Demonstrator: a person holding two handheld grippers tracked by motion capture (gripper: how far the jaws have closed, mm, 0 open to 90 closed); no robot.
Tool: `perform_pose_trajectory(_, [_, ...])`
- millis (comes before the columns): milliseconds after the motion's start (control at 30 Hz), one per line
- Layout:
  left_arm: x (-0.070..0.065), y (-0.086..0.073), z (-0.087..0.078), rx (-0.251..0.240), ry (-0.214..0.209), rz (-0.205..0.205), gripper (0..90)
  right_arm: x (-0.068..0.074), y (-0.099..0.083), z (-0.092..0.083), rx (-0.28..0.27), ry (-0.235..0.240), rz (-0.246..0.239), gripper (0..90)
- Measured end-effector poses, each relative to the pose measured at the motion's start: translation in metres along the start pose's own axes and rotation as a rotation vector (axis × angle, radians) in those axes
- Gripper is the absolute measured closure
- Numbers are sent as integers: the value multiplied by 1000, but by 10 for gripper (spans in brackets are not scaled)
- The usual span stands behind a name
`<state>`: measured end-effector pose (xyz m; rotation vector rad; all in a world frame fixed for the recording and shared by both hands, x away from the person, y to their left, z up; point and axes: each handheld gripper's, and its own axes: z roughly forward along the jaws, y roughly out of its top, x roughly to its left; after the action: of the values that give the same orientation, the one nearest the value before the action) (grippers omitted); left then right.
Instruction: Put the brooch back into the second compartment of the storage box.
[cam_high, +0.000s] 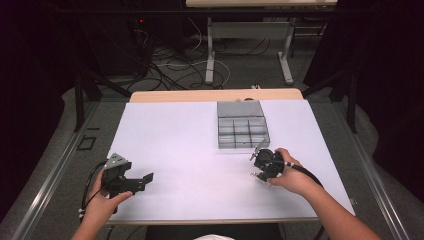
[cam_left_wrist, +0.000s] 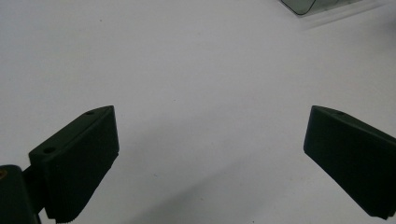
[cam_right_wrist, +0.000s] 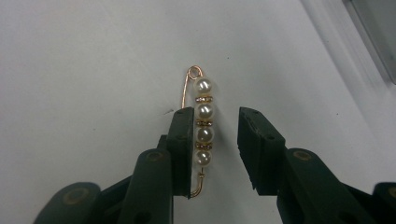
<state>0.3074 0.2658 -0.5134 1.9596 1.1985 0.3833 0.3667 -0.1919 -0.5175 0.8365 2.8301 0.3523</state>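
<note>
Black jaws of the right gripper (cam_right_wrist: 215, 135) straddle a gold-wire pin strung with four white pearls (cam_right_wrist: 202, 122) lying on the white desk (cam_right_wrist: 84, 65); one jaw touches it, the other stands apart. Left gripper (cam_left_wrist: 210, 154) rests, jaws spread wide, over bare desk.

Table bright, surroundings dark — edges perhaps soft.
</note>
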Motion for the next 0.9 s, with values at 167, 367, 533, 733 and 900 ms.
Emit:
perform_pose_trajectory(167, [0,0,0,-6,2,-2,32,0,1,2,7,-3,-11,685])
perform_pose_trajectory(367, [1,0,0,1,3,6,33,-1,2,3,32,9,-29,711])
perform_pose_trajectory(533, [0,0,0,0,0,-1,33,1,3,5,46,-9,-34,735])
perform_pose_trajectory(733, [0,0,0,0,1,0,34,2,3,8,39,31,-19,749])
perform_pose_trajectory(900, [1,0,0,2,4,8,34,-1,4,8,63,6,-39,759])
